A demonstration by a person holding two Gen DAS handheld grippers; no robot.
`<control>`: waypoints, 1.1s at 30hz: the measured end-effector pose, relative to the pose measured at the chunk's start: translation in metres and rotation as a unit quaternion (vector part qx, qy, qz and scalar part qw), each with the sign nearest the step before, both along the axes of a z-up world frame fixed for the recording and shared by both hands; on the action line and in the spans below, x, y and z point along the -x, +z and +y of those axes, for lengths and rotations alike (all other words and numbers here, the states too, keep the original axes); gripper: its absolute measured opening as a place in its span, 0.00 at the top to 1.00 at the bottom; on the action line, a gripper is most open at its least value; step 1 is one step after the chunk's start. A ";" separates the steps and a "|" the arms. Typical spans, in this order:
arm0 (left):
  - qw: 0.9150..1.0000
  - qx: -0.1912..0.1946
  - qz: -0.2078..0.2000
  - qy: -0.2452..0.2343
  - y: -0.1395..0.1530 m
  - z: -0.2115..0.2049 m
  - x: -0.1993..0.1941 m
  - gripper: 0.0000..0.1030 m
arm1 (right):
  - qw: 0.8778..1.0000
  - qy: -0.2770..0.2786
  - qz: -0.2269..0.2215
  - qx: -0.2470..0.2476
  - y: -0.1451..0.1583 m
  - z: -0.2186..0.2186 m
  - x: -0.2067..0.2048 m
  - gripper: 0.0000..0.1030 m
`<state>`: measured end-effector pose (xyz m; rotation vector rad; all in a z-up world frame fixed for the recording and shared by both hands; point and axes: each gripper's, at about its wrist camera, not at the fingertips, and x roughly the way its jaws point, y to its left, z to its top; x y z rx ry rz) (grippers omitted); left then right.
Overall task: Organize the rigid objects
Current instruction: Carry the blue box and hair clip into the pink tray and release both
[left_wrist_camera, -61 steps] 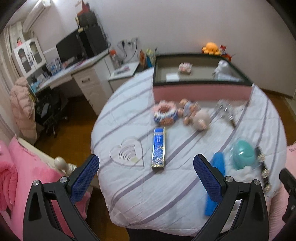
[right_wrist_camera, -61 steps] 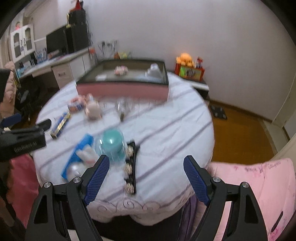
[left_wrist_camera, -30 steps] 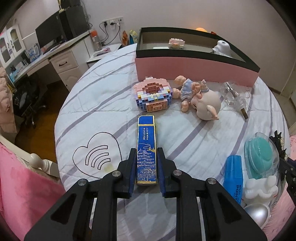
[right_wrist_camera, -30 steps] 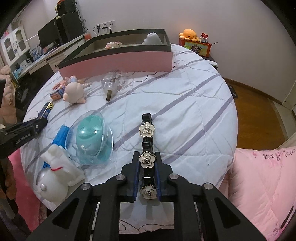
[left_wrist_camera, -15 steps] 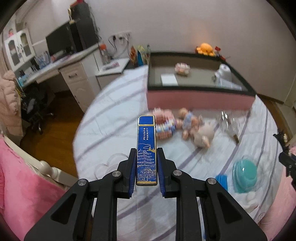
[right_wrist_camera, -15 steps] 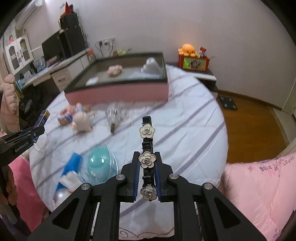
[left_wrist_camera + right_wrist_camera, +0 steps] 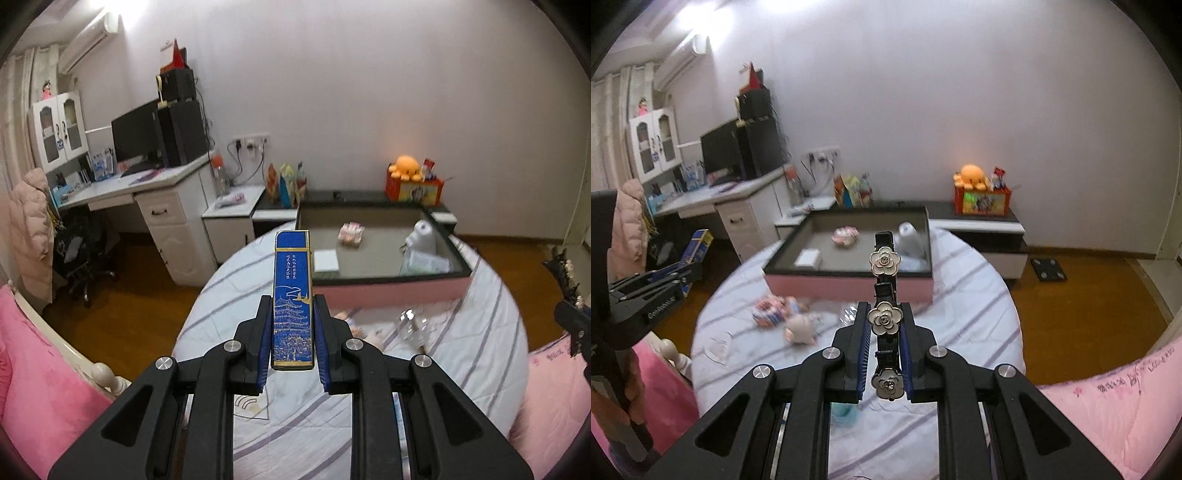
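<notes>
Two grippers each held a thing above the round bed [image 7: 480, 362]. The left gripper [image 7: 293, 314] was clamped on a long blue box [image 7: 293, 295] that stuck out forward between its pads. The right gripper [image 7: 885, 325] was clamped on a black flower hair clip [image 7: 885, 288], likewise pointing toward the pink-sided tray [image 7: 849, 286] beyond.

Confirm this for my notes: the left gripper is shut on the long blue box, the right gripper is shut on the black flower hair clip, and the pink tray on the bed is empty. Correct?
Not quite. The pink tray is not empty: the left wrist view shows a white card, a small pink item and a white object inside it. The rest stands: the left gripper is shut on the long blue box, and the right gripper is shut on the black flower hair clip.
</notes>
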<state>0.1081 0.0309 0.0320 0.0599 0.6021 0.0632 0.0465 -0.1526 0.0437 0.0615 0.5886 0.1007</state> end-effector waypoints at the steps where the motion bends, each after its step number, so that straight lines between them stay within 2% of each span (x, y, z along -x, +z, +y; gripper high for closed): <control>1: 1.000 0.001 -0.006 -0.002 0.004 -0.001 0.003 0.80 | 1.000 0.003 -0.007 -0.001 0.004 0.002 0.002 0.86; 8: 1.000 0.002 -0.026 -0.010 0.015 -0.014 0.022 0.80 | 0.999 0.021 -0.032 -0.004 0.014 0.011 0.012 0.86; 13: 0.999 0.014 -0.023 -0.030 0.013 -0.018 0.030 0.80 | 0.999 0.031 -0.031 -0.004 0.012 0.015 0.014 0.86; 16: 0.999 0.007 -0.023 -0.026 0.013 -0.020 0.032 0.80 | 0.999 0.037 -0.028 -0.007 0.009 0.015 0.013 0.86; 28: 0.999 0.007 -0.012 -0.028 0.006 -0.024 0.019 0.80 | 0.999 0.041 -0.014 -0.006 0.005 0.019 0.002 0.86; 33: 0.999 0.000 -0.011 -0.031 0.004 -0.028 0.000 0.80 | 0.999 0.038 -0.010 -0.007 0.003 0.019 -0.012 0.86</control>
